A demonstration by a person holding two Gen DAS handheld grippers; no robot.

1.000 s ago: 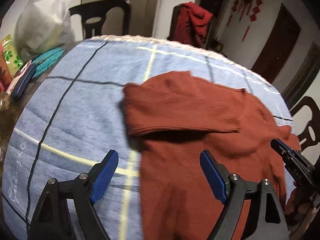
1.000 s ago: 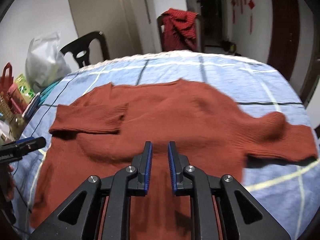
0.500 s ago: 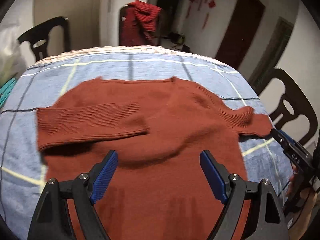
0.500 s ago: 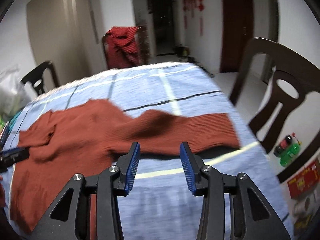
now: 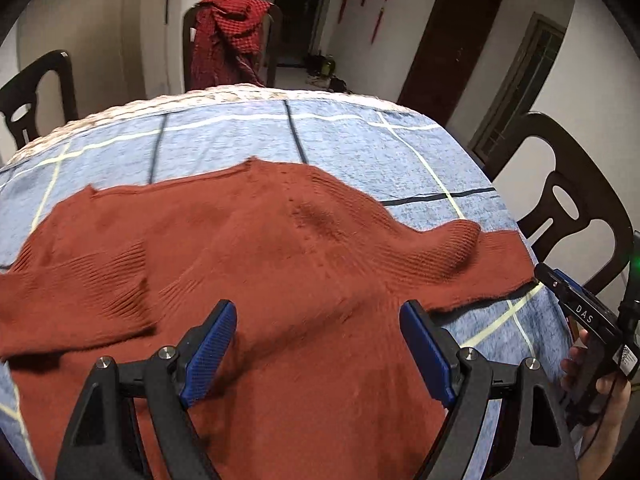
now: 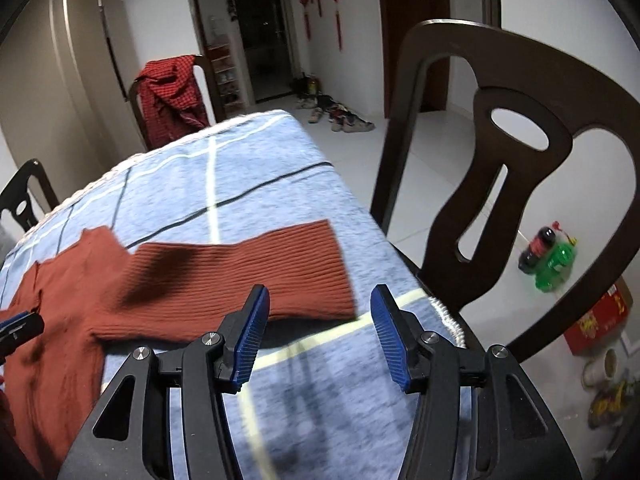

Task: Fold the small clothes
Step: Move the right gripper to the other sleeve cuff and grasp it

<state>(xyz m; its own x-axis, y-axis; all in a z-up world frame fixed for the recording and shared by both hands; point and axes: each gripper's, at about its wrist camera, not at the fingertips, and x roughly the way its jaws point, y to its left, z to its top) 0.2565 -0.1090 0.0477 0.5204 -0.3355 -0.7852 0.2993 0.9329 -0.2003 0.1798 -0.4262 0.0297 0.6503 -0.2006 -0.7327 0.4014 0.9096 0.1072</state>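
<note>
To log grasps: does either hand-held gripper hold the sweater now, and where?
Neither: left hand-held gripper and right hand-held gripper are open above the sweater.

One rust-red sweater (image 5: 304, 280), one blue checked tablecloth (image 5: 360, 144), two grippers, three dark chairs, two bottles (image 6: 548, 256) on the floor.

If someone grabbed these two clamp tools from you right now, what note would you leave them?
Left gripper: open, empty, over the sweater's body.
Right gripper: its jaws have just been opening, nothing between them, near the cuff of the outstretched sleeve.
Rust sweater: lies flat on the blue checked cloth.
Done: the other sleeve is folded across the body.
Left: fold the outstretched sleeve in, then fold the body.
</note>
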